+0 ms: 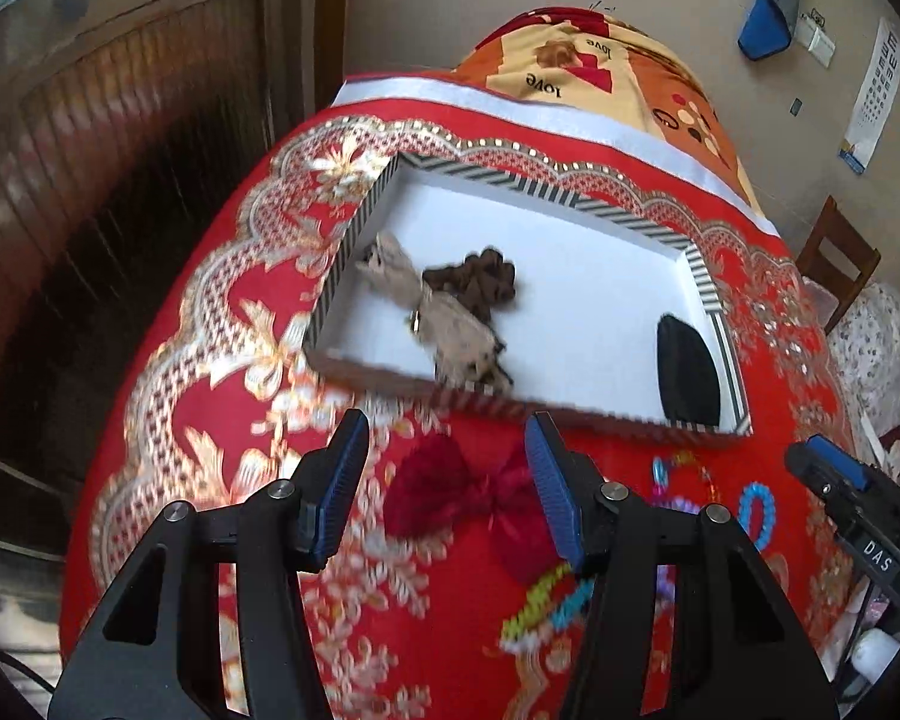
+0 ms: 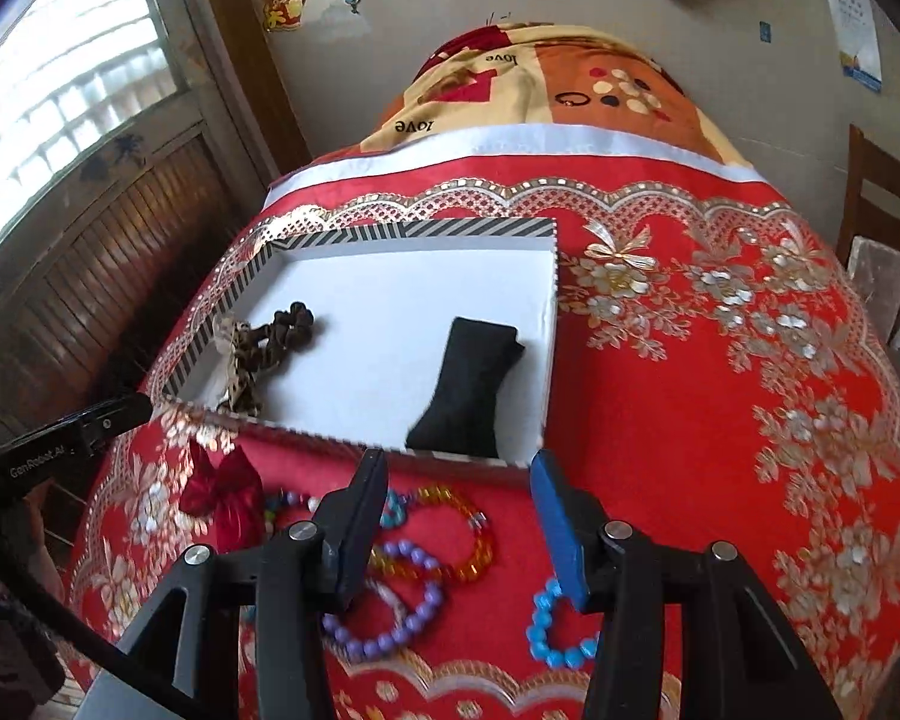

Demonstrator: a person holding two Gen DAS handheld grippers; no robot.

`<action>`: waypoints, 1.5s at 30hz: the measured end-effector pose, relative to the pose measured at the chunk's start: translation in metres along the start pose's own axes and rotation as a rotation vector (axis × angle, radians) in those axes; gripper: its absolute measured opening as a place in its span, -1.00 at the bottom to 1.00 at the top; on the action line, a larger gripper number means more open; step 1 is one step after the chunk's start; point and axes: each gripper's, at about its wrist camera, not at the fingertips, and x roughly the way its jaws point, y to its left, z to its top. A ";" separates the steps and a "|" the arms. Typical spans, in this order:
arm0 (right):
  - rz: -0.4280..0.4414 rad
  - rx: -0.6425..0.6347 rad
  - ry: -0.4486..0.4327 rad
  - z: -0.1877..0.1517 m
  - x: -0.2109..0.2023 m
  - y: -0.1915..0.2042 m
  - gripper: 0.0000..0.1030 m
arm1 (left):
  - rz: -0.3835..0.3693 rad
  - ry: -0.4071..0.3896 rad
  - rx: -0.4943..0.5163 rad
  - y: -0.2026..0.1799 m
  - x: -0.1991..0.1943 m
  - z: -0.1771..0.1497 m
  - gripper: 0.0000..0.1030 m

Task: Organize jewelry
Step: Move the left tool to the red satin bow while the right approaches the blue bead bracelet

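Left gripper [image 1: 447,483]: jaws wide apart, empty, poised above the dark red bow [image 1: 480,498], which lies between the blue pads on the red brocade tablecloth [image 1: 222,324]. Long axis of the bow running roughly left–right, across the gap, so likely the nearer candidate for this hand.

Right gripper [image 2: 459,531]: likewise spread and empty, over a cluster of bead bracelets: orange [image 2: 471,531], purple [image 2: 390,624], light blue [image 2: 549,630]. Blue bracelet just beside the right-hand finger; purple one near the left-hand finger.

Farther off, directly ahead of both tools: striped-rim white tray [image 2: 402,229], near wall close behind the loose pieces. Already inside: black pouch [image 2: 465,387] at right, brown scrunchie [image 2: 288,324] and a leopard-print hair tie [image 2: 240,372] at far left.

Legible writing: "DAS" on the right tool as seen from the left wrist, "GenRobot.AI" on the left tool as seen from the right wrist, and "love" printed on the quilt [image 2: 510,78] beyond.
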 end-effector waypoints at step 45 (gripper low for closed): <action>0.008 0.018 0.070 -0.067 -0.036 -0.015 -0.07 | -0.010 0.059 -0.104 0.007 -0.028 -0.073 0.05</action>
